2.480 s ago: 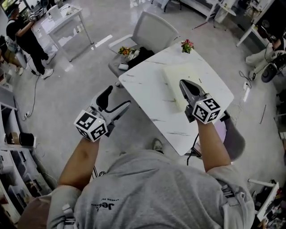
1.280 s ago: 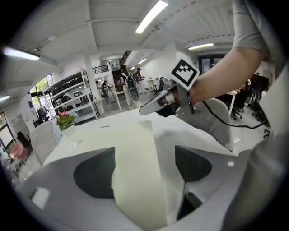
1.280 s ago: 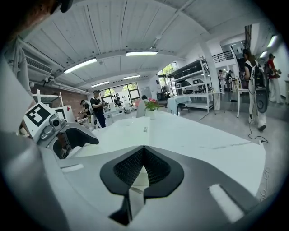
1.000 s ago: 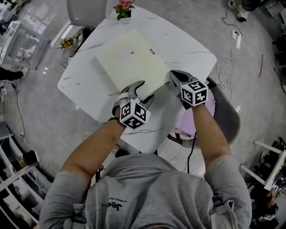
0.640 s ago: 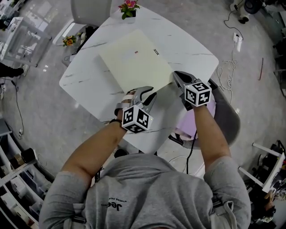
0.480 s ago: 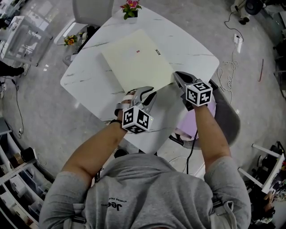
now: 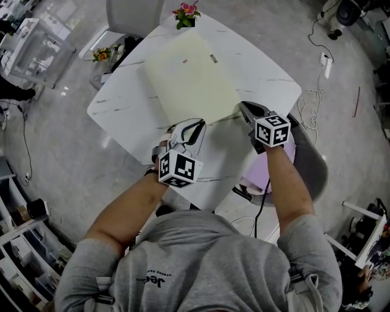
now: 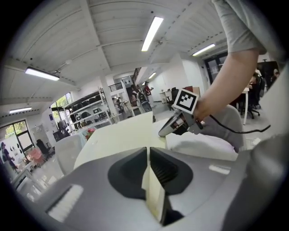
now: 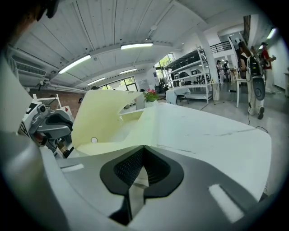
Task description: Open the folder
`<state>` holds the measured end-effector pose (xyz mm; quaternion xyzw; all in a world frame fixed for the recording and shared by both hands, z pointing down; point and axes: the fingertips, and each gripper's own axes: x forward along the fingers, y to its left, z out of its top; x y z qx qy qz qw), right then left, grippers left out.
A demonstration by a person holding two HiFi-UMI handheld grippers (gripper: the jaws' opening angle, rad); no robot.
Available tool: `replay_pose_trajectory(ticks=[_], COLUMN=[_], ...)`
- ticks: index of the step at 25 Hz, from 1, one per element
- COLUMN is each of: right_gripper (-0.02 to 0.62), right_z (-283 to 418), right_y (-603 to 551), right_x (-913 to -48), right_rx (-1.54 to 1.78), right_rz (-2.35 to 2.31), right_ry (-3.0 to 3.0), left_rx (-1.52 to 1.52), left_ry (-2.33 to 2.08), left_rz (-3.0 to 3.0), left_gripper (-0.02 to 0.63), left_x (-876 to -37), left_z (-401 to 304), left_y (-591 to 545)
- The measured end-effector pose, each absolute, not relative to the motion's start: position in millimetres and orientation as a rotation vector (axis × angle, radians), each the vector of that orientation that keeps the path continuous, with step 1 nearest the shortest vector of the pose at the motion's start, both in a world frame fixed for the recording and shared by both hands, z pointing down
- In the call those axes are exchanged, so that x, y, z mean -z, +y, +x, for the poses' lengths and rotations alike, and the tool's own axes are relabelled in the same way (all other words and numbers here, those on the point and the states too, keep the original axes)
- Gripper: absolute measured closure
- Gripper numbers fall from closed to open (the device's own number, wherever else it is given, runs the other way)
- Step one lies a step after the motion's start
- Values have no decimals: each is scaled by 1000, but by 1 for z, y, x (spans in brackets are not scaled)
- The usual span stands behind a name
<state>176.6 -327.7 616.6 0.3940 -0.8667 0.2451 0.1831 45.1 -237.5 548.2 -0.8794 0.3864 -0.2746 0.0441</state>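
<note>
A pale yellow folder [image 7: 192, 79] lies on the white marble table [image 7: 262, 67]. My left gripper [image 7: 196, 125] is at its near edge. Its jaws have just been closing and are now shut on the front cover [image 8: 118, 137], whose edge shows between the pads. The cover is raised at an angle, and in the right gripper view it stands up at the left [image 9: 101, 115] over the inside leaf [image 9: 135, 131]. My right gripper [image 7: 242, 108] is shut on the folder's near right corner, with a thin pale sheet between its pads [image 9: 135, 180].
A small flower pot [image 7: 187, 13] stands at the table's far edge, with a grey chair [image 7: 131, 12] behind it. A chair with a purple seat [image 7: 271, 173] is under the right arm. Cables [image 7: 311, 97] lie on the floor to the right.
The left gripper's jaws went from open to shut on the cover's near edge, then rose and lifted the cover off the lower leaf. The right gripper stayed at the corner.
</note>
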Motion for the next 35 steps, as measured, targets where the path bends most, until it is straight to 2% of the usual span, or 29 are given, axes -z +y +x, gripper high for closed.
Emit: replay_pose_trajectory(ticks=[10, 18, 32, 35], right_gripper=[592, 592, 592, 592], right_z=[174, 173, 172, 172], right_y=[-325, -327, -326, -325], right_x=[-617, -618, -618, -618], right_rx=[-624, -591, -589, -594], right_rz=[1095, 1115, 1142, 1143], right_ry=[-2380, -2322, -2325, -2337], left_rx=[758, 687, 856, 912], left_ry=[1460, 2132, 1380, 1264], left_rz=[-2696, -2699, -2760, -2738], left_gripper=[542, 551, 548, 524], left_x=[-532, -586, -564, -566], left_z=[-24, -149, -35, -8], left_y=[-205, -211, -216, -230])
